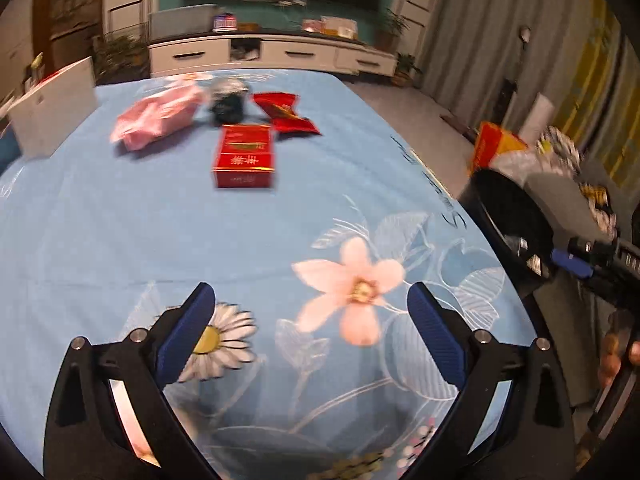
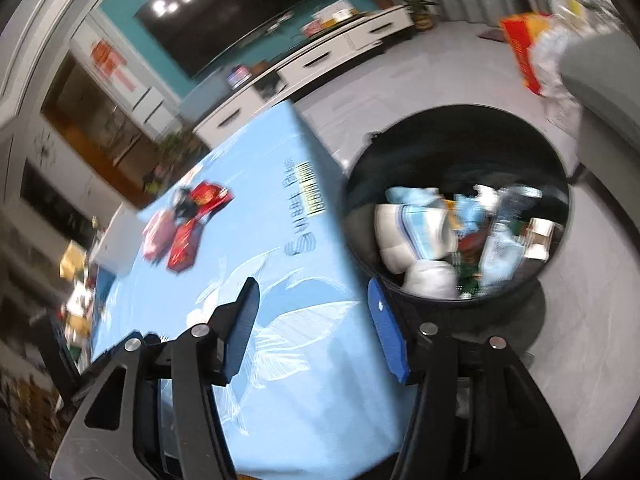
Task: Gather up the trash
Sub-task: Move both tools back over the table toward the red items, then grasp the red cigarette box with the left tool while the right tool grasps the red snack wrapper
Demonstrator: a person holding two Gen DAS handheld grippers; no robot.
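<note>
- Here, my left gripper [image 1: 308,332] is spread wide and empty, ribbed blue pads over the smooth floral tablecloth [image 1: 120,240].
- Ahead of those jaws lies a glossy red carton [image 1: 244,157], boxy, its long axis pointing away from me.
- Beyond it: a soft pink packet [image 1: 158,118], a dark crumpled wrapper [image 1: 228,100], a crinkly red foil bag [image 1: 286,114].
- My right gripper [image 2: 316,328] is released too; right of its jaws stands the round black bin [image 2: 356,184], part-filled with rubbish.
</note>
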